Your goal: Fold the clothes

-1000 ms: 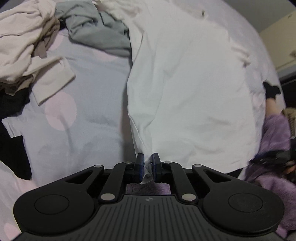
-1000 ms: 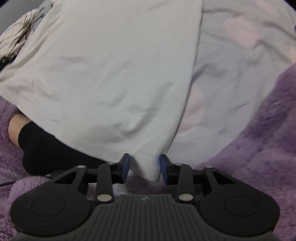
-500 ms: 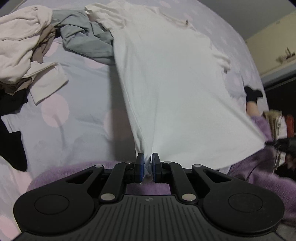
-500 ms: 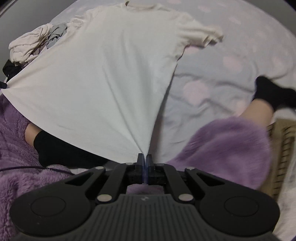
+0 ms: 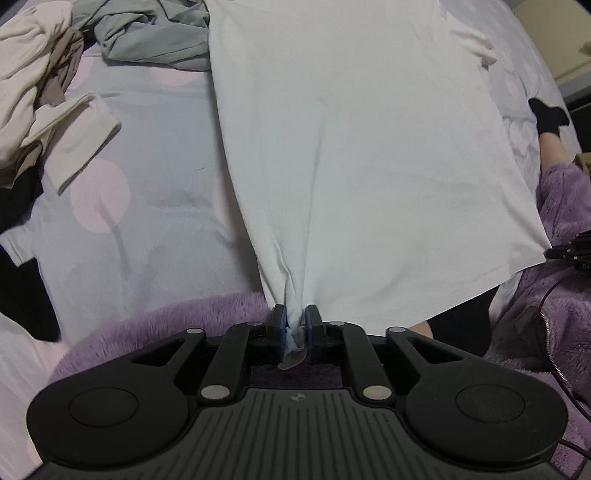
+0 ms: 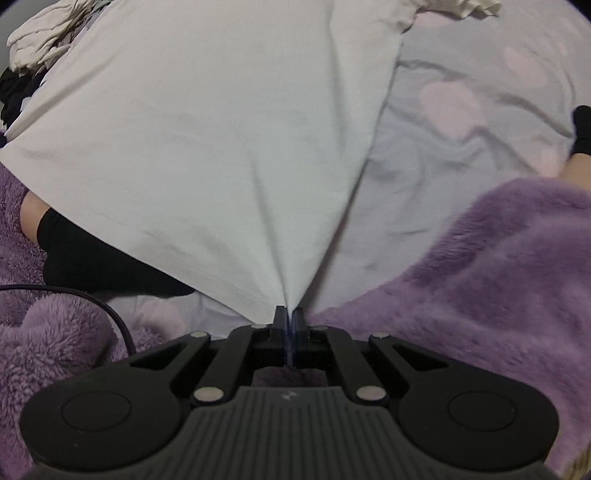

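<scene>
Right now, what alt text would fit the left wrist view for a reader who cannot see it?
The left gripper pinches a bunched corner of a white T-shirt, its jaws opening slightly, and the shirt stretches away over a pale dotted bedsheet. Grey and cream clothes lie piled at upper left.

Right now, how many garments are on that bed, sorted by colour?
White: 1, the T-shirt held by both grippers.
Grey: 1.
Cream or beige: 1 heap; its pieces cannot be counted.
Black: 1.
Total: at least 4.
</scene>
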Demonstrator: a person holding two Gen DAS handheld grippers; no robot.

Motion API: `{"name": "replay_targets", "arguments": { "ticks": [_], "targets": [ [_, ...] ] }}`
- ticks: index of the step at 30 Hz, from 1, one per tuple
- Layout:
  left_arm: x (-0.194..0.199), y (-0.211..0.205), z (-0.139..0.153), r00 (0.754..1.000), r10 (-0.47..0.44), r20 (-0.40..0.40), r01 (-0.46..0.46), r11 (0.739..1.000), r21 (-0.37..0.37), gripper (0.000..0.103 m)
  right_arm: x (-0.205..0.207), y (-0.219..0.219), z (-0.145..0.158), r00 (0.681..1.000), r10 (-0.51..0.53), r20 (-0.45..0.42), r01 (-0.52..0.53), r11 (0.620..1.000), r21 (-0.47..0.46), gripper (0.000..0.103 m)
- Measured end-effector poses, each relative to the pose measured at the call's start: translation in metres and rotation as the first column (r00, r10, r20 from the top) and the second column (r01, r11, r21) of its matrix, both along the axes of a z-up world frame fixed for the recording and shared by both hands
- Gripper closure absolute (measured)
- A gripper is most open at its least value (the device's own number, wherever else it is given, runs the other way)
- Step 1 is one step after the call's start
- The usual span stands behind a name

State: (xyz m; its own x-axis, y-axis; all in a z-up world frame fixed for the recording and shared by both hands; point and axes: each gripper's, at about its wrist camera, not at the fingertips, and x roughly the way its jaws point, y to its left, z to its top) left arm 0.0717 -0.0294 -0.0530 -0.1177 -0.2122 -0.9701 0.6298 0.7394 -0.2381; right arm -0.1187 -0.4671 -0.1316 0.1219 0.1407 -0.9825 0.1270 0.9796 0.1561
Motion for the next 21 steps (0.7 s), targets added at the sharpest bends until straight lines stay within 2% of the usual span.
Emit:
{"name": "replay_targets", "arguments": {
  "ticks": [4,6,9,13,18,21],
  "targets": [
    [0.009,-0.004,-0.005,0.999,-0.002,-0.038,0.003,1.000,0.023,0.088,0.003,0.002,-0.009,1.000,0.013,-0.022,-0.012,0.999,0.033,0.091],
    [0.013,-0.005,-0.004,0.999,0.002,-0.047,0.000,0.999,0.032,0.079,0.002,-0.004,-0.003,1.000,0.008,-0.010,-0.007,1.000,0.027,0.081],
    [0.024,-0.006,0.003,1.000,0.011,-0.014,-0.010,0.999,0.045,0.064,0.003,-0.021,0.014,0.999,-0.019,0.030,0.019,1.000,0.009,0.075],
    [0.049,-0.008,0.014,0.998,0.052,0.048,-0.053,0.998,0.036,0.063,0.017,-0.051,0.034,0.990,-0.077,0.116,0.082,0.996,-0.034,0.073],
    [0.093,-0.019,0.027,0.970,0.155,0.188,-0.148,0.988,-0.051,0.062,0.048,-0.094,0.040,0.951,-0.190,0.243,0.205,0.978,-0.039,0.067],
    [0.119,-0.032,0.027,0.941,0.237,0.240,-0.205,0.967,-0.150,0.062,0.067,-0.121,0.034,0.902,-0.296,0.315,0.311,0.950,0.003,0.061]
  ]
}}
